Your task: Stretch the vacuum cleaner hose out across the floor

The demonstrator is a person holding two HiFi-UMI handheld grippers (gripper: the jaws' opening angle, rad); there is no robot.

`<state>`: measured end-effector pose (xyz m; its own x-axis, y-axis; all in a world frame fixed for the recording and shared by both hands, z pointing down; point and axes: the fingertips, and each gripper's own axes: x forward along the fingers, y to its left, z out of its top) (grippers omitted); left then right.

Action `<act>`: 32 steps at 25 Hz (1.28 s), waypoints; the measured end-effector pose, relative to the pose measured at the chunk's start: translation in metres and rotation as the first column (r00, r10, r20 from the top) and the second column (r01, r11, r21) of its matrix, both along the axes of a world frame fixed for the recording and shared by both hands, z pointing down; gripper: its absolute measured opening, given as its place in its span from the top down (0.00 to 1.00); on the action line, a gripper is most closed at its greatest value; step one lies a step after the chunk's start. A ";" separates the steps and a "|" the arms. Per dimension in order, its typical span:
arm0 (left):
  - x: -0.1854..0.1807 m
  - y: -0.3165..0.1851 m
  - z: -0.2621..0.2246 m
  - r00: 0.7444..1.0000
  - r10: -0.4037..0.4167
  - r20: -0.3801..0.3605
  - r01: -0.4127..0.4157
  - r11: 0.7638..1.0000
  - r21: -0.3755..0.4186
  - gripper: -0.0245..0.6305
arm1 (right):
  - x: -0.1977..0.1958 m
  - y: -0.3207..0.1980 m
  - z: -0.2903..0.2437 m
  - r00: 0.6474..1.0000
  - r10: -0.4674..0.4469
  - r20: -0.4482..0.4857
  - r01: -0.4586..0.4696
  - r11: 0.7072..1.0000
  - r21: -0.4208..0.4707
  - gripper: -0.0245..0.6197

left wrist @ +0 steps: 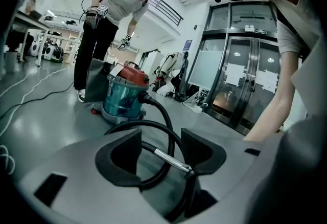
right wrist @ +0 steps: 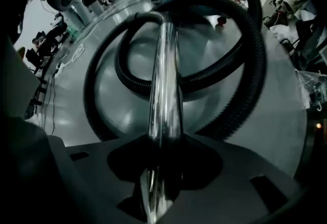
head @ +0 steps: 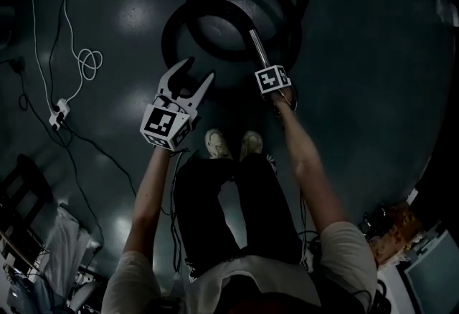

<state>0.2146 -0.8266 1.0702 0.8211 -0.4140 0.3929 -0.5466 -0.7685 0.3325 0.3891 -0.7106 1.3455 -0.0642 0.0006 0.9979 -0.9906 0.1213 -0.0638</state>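
Note:
The black ribbed vacuum hose lies coiled in loops on the dark floor in front of my feet. Its chrome end tube sticks out of my right gripper, which points straight down and is shut on it. In the right gripper view the tube runs up between the closed jaws of that gripper, with the hose looping behind. My left gripper hovers left of the tube, open and empty. In the left gripper view, the teal canister with a red top stands beyond the gripper.
A white cable and a power strip lie on the floor at the left, with black cords nearby. My shoes stand just behind the grippers. Another person bends over behind the canister. Glass doors stand at the right.

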 end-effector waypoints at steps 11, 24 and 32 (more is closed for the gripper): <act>0.011 0.041 -0.367 0.993 0.111 0.039 -0.116 0.978 0.176 0.62 | 0.066 -0.007 -0.457 0.871 -0.326 -0.367 0.426 0.874 0.234 0.72; 0.010 0.126 -0.715 0.957 0.274 0.097 -0.264 0.682 0.682 0.48 | -0.002 0.006 -0.985 -0.059 -0.352 -0.934 0.990 0.101 -0.101 0.71; -0.013 0.180 -0.757 0.940 0.268 0.212 -0.333 0.573 0.749 0.44 | -0.108 0.065 -1.091 -0.393 -0.055 -0.918 0.902 -0.217 -0.374 0.71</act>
<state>0.2018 -0.6462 0.3134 0.9403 -0.3215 0.1112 -0.2317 -0.8445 -0.4828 0.2808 -0.6454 0.2547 -0.1523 -0.9692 0.1933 0.5105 0.0903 0.8551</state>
